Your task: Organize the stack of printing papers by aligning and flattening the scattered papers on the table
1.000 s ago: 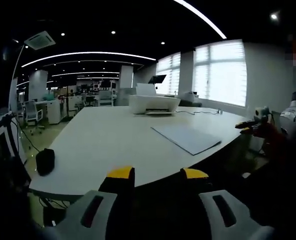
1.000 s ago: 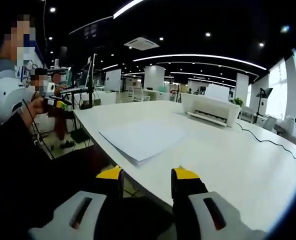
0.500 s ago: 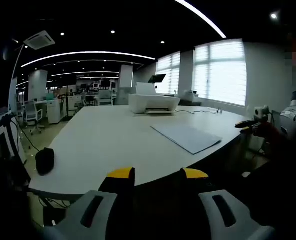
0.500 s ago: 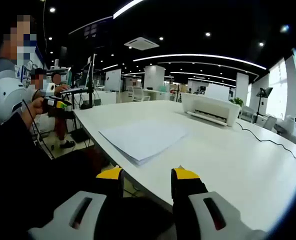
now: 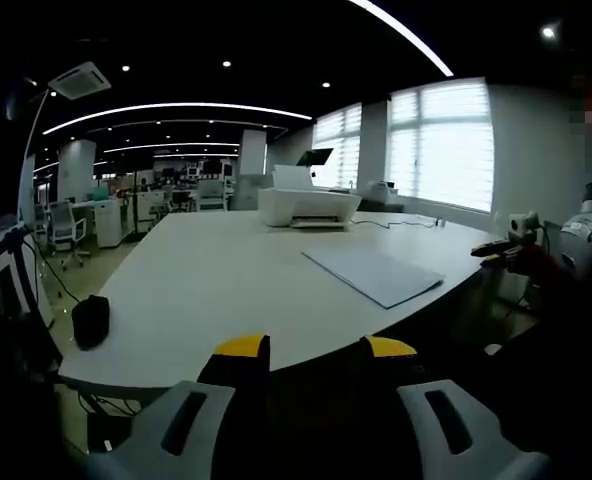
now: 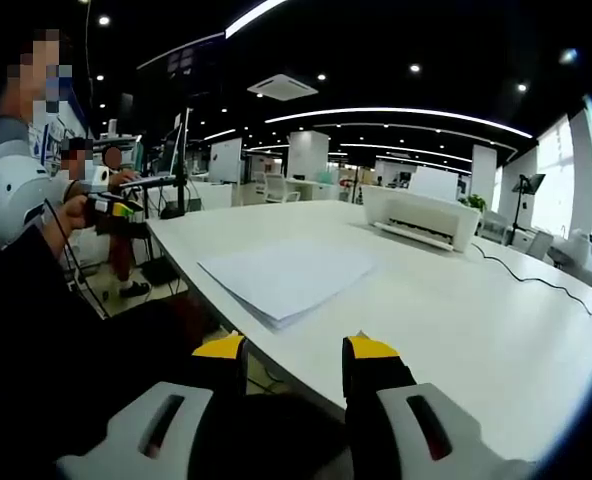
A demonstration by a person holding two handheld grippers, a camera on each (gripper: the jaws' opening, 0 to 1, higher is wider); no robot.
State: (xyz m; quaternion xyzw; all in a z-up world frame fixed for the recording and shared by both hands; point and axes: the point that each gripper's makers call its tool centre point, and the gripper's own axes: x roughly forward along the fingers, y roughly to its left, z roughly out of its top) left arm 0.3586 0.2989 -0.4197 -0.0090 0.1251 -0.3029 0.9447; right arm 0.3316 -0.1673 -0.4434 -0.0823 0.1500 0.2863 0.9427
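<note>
1. White tabletop [image 5: 206, 280] carries a black object [image 5: 90, 322] near its left edge.
2. Paper stack [image 5: 374, 274] lies flat before a printer [image 5: 306, 206].
3. Left gripper [image 5: 314, 348] and right gripper [image 6: 294, 348] hover off the edge, jaws open, empty.

The table [image 5: 206, 280] surface is open between its near edge and the paper stack [image 5: 373, 274]. Obstacles: a printer [image 5: 307, 207] with its cable [image 6: 536, 280] toward the far edge, and a black object [image 5: 90, 322] at the near left corner.

White table [image 5: 206, 290] — paper stack [image 5: 373, 274], printer [image 5: 307, 207], perhaps a pouch [image 5: 90, 322].
</note>
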